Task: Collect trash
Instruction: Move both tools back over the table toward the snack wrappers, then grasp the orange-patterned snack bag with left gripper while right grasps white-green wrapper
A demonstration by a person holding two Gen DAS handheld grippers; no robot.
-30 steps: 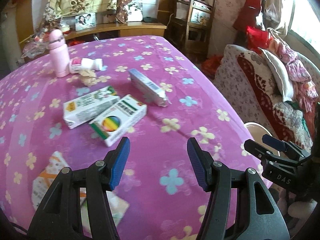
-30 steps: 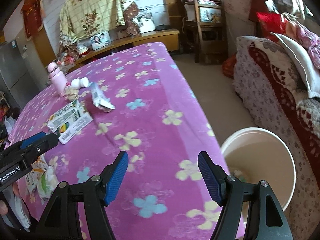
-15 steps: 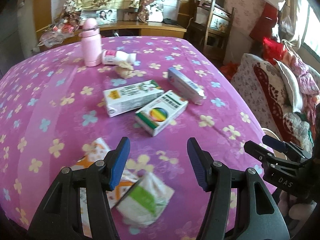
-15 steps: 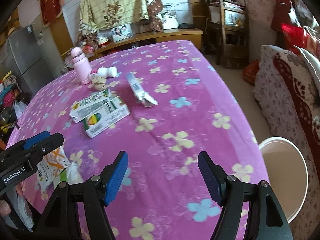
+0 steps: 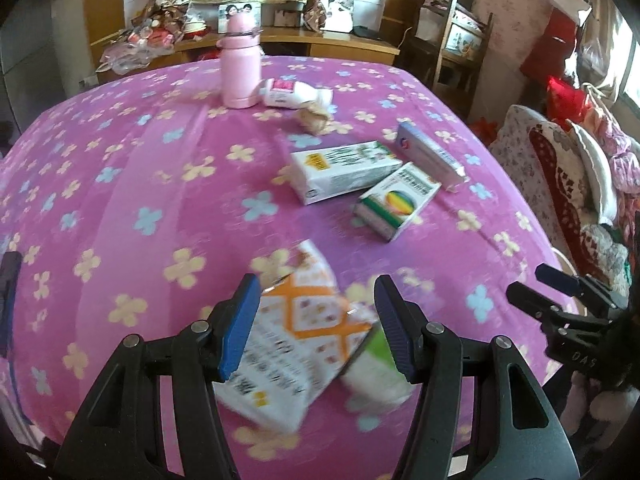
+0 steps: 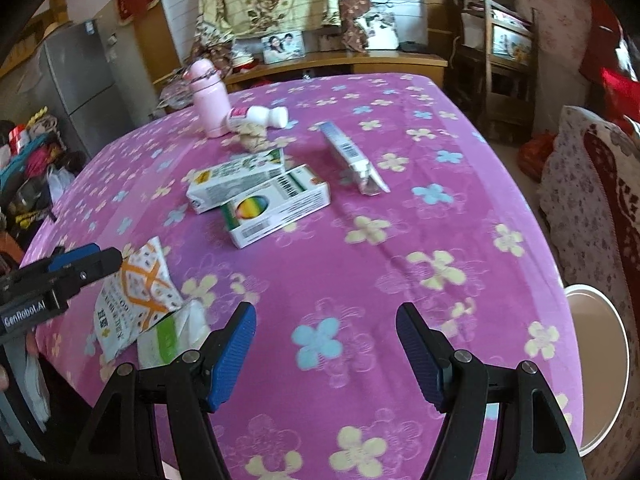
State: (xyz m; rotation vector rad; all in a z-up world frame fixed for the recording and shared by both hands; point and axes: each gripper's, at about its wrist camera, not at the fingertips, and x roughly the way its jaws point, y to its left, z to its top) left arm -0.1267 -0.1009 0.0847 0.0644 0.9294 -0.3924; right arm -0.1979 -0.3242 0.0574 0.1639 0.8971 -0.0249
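The left tool (image 5: 312, 320) hung above the near edge of the table (image 5: 132, 184) with its blue pads apart and nothing pressed between them. Seen through the gap lay an orange-and-white snack wrapper (image 5: 288, 340), flat on the purple flowered cloth, and just beside it, to the right, a crumpled white-and-green packet (image 5: 376, 376). I could not tell whether the pads touched the wrapper; they seemed to stand above it.

The right tool (image 6: 326, 350) was held over a bare part of the cloth near the right side of the table, its pads also wide apart and empty. Past the table edge on that side, low on the floor, stood a white bucket (image 6: 600, 364).

Farther toward the middle of the table lay two cartons touching each other: a white-and-green box (image 5: 344, 170) and a box with a rainbow circle (image 5: 396, 200). Near them, a little apart, was a long blue-and-white box (image 5: 430, 156) with one end open. Behind these lay a crumpled beige paper (image 5: 314, 116), then a small white bottle (image 5: 292, 94) on its side, touching an upright pink flask (image 5: 240, 68).
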